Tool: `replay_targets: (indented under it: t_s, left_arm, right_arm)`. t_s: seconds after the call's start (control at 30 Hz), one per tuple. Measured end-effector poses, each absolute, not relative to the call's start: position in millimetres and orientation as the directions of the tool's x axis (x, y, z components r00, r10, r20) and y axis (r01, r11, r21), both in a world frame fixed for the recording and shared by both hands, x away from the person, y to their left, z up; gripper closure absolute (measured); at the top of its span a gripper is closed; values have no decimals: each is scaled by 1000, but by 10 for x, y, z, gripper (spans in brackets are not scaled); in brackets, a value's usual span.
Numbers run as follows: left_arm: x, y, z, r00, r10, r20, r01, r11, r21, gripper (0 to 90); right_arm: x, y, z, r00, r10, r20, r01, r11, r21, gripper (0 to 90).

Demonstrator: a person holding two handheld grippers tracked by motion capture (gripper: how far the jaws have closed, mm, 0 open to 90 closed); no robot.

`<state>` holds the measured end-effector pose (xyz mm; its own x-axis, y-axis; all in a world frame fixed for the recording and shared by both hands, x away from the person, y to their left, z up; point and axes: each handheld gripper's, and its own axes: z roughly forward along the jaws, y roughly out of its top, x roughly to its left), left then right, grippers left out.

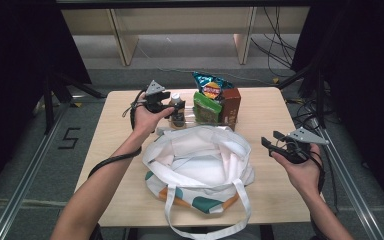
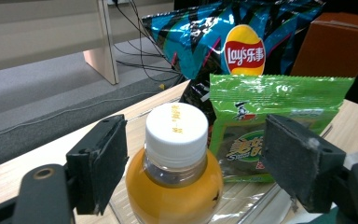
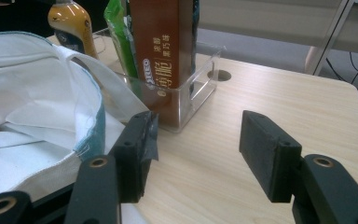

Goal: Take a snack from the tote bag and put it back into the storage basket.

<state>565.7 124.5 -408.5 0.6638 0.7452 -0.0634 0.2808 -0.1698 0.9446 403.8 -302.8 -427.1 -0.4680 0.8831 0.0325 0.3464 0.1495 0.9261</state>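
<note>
An orange drink bottle (image 2: 176, 154) with a white cap stands in a clear plastic bin (image 3: 200, 88) at the back of the table. My left gripper (image 2: 196, 158) is open, with one jaw on each side of the bottle's neck; the right-hand pad stands clearly off it. From above, the left gripper (image 1: 173, 107) sits at the bottle (image 1: 178, 119) on the bin's left end. My right gripper (image 3: 198, 140) is open and holds nothing. It hovers over bare table to the right of an open white tote bag (image 1: 200, 160), and it appears as the right gripper (image 1: 276, 142) in the high view.
The bin also holds a green snack packet (image 2: 270, 116), a blue Lay's chips bag (image 2: 242, 42) and a brown box (image 3: 163, 51). The tote's mouth gapes upward at the table's middle, its straps hanging over the front edge. Cables and shelving lie beyond the table.
</note>
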Motion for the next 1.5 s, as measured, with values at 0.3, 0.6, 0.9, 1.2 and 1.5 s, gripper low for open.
replay_targets:
  t_s: [0.3,0.6,0.9,1.2,1.5]
  left_arm:
    - [5505,1329,-4051,653,752,-88,298,-148,943,208]
    - [5341,1379,-4005,643,757,-111,304,-120,945,198]
    - [5119,1395,-3945,655,746,-118,300,-114,947,197]
    - [4943,1399,-3906,668,731,-139,305,-98,947,196]
    - [4694,1492,-3934,676,727,-122,295,-115,949,195]
  right_arm:
    - [4023,-3028,-4260,-456,889,44,363,140,921,454]
    - [4045,-3033,-4267,-464,886,16,330,157,931,453]
    - [4033,-3020,-4264,-444,896,33,336,132,933,453]
    - [4030,-3024,-4250,-463,886,27,347,154,925,453]
    - [4028,-3037,-4247,-458,889,26,343,150,927,453]
